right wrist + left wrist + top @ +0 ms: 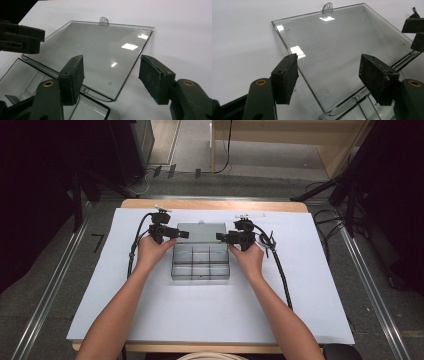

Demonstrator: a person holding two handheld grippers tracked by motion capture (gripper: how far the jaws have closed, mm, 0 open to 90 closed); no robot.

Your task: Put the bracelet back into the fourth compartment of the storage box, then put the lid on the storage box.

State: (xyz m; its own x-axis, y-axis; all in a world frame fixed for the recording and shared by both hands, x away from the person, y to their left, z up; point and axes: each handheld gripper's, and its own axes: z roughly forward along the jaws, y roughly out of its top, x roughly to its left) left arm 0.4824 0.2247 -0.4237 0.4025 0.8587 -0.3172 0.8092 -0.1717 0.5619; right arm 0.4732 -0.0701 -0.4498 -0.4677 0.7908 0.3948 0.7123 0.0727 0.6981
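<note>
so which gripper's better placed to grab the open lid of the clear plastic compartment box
Neither clearly; slight edge right. The right gripper has open jaws straddling a side edge of the flat clear lid. The left gripper mirrors it at the opposite edge, so likely both together.

Grey floor, dark surroundings

Left claw and right claw face each other, jaws apart.

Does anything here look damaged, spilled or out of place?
Nothing stands out. The clear plastic compartment box sits square on the white sheet, its hinged transparent lid lying open flat behind it. No cracks or spills are visible, and the compartments look empty.
</note>
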